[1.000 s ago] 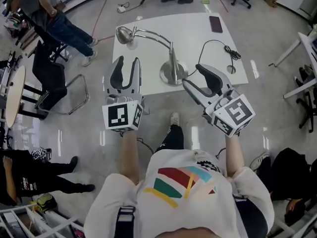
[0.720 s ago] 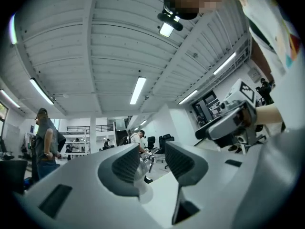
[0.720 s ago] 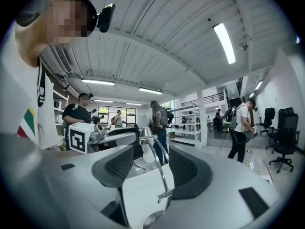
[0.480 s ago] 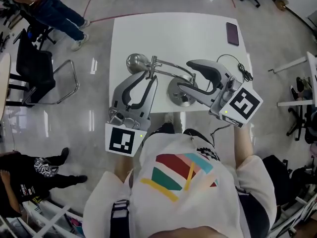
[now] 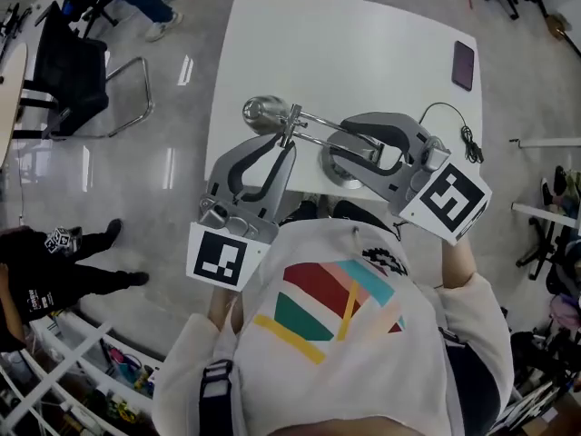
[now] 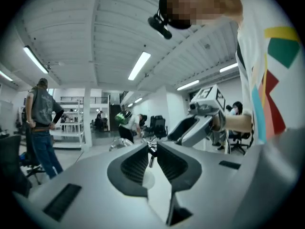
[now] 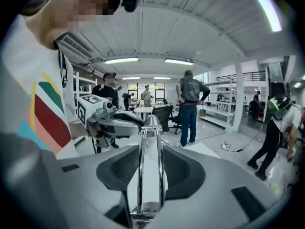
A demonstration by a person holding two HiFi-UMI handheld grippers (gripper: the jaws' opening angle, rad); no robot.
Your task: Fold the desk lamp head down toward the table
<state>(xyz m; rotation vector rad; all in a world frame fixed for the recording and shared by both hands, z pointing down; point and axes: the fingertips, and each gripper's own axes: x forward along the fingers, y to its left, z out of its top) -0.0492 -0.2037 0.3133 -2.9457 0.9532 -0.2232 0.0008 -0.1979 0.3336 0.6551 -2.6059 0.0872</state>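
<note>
Gripped only: jaws just closing, left gripper [image 5: 285, 145] clamped on the arm hinge [image 6: 152, 149] of the chrome desk lamp [image 5: 318, 127], right gripper [image 5: 338, 140] on its twin-rod post [image 7: 148, 156]; round head [image 5: 260, 112] yet to fold down.

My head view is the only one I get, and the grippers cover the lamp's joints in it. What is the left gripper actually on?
Observer: The left gripper has just been closing. Its own view shows the lamp's small dark hinge pinched between its tips, with the lamp head just beyond to the left.
Operator: And the right one?
Observer: The right gripper has also just been closing. The lamp arm, two parallel chrome rods, stands upright between its pads, and each pad meets a rod.
</note>
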